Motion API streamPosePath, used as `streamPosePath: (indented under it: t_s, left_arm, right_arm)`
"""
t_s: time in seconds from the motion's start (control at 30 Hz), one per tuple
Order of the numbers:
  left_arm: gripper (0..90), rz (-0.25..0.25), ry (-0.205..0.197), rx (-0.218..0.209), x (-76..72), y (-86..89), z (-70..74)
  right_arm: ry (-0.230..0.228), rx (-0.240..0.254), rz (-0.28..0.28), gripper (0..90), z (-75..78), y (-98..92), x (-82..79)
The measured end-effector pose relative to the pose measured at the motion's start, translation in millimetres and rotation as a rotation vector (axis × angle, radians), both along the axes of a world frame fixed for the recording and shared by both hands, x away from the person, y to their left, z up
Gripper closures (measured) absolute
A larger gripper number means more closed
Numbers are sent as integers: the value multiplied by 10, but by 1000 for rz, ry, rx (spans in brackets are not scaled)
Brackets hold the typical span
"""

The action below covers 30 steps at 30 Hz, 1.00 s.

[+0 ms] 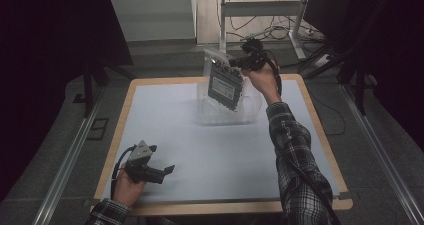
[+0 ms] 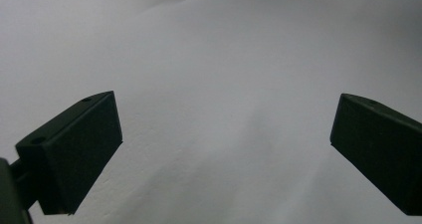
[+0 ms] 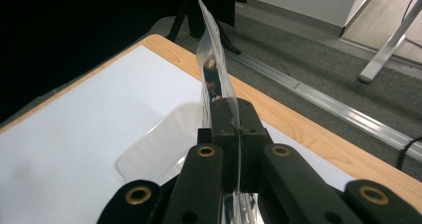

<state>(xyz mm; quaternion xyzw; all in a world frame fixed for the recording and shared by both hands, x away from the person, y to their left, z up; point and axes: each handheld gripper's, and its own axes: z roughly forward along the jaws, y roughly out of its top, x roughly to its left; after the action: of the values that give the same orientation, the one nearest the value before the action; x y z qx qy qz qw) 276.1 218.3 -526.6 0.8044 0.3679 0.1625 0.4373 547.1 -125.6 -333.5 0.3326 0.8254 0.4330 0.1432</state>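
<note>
Right gripper (image 1: 239, 61): closed tight on a clear bag (image 1: 225, 82), held up above the table (image 1: 210, 150).
Bag: something dark inside, maybe a box.
Left gripper (image 1: 161, 161): wide open, nothing held.

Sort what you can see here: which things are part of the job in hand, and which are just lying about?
In use: right gripper, shut on the clear bag holding a dark flat item; clear tray beneath it.

Lying about: left gripper, open and idle; cables on floor; metal stand.
</note>
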Motion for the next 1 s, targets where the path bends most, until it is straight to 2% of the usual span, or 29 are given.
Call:
streamPosePath:
  t_s: [0.23,0.37,0.43,0.53,0.7,1.0]
  left_arm:
    - [0,-3,0,5,-4,-13,0]
    - [0,-1,-2,5,-3,-10,0]
    - [0,0,-3,4,-2,-8,1]
    - [0,0,-3,6,-3,-10,1]
    - [0,-1,-1,8,-3,-12,-2]
    - [0,1,-3,14,-5,-16,-1]
  right_arm:
    - [-20,-61,-40,887,-18,66,-1]
    - [-6,-42,-34,880,7,47,-3]
    - [-23,-54,-24,858,23,45,-20]
    - [-49,-79,-39,827,31,38,-36]
    - [-57,-73,-51,801,29,-4,-34]
    - [-83,-65,-54,661,68,-17,-73]
